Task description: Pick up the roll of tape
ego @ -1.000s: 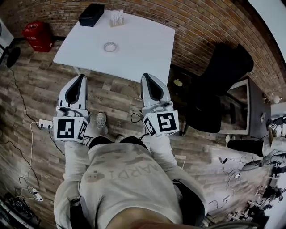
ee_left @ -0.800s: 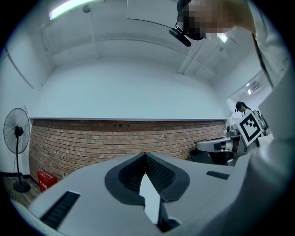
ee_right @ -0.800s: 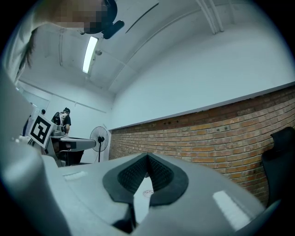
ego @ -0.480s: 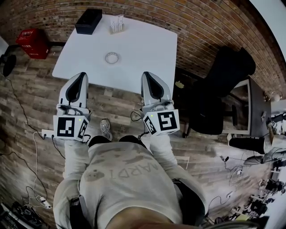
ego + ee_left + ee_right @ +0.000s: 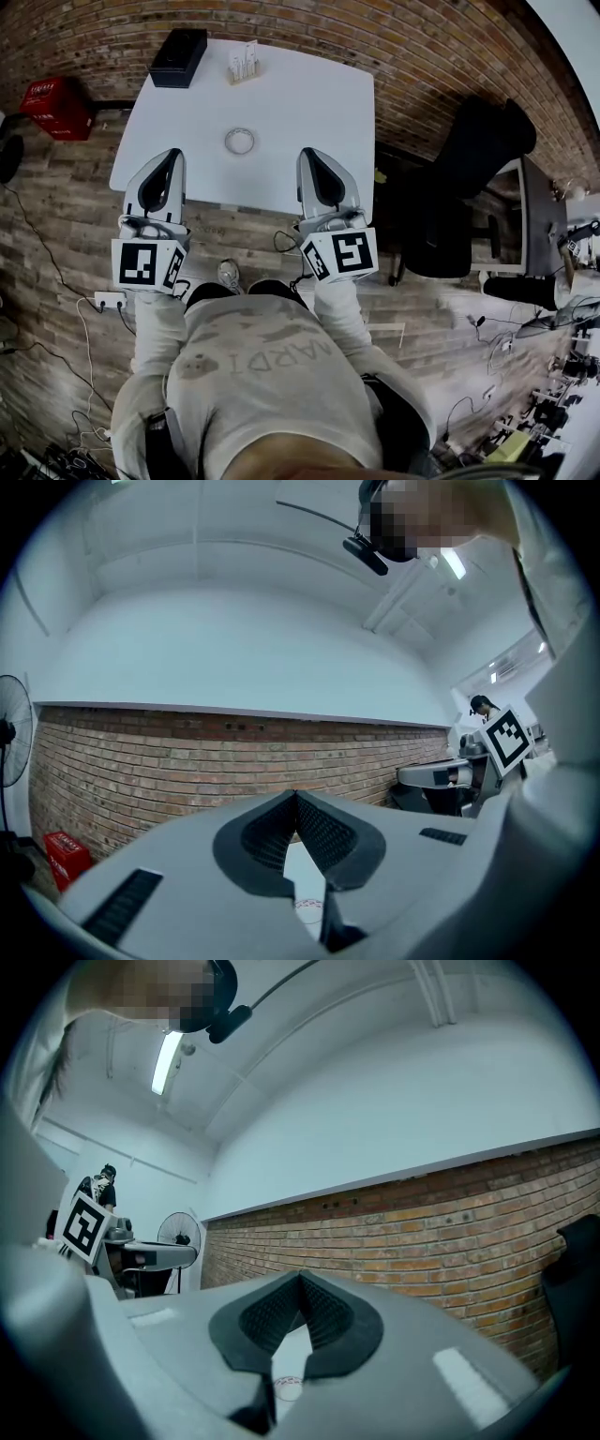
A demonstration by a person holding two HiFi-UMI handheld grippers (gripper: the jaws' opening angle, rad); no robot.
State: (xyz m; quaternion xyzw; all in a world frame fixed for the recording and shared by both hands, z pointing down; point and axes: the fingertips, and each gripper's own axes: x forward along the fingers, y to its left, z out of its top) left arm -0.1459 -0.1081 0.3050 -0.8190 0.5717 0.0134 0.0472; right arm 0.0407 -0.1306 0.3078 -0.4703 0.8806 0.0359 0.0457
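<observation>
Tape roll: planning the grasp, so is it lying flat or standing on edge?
Lying flat: the head view shows the tape roll as a full ring, hole upward, on the white table.

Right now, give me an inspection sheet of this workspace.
Surface: white table, mostly bare.
Job's things: roll of tape lying flat near the table's middle, untouched.
Clutter: black box and card holder at the far edge.
Grippers: left gripper and right gripper both shut, empty, at the table's near edge.
Cables: cords and a power strip on the floor, left.
Surroundings: brick wall, wooden floor, red crate, black chair.
</observation>
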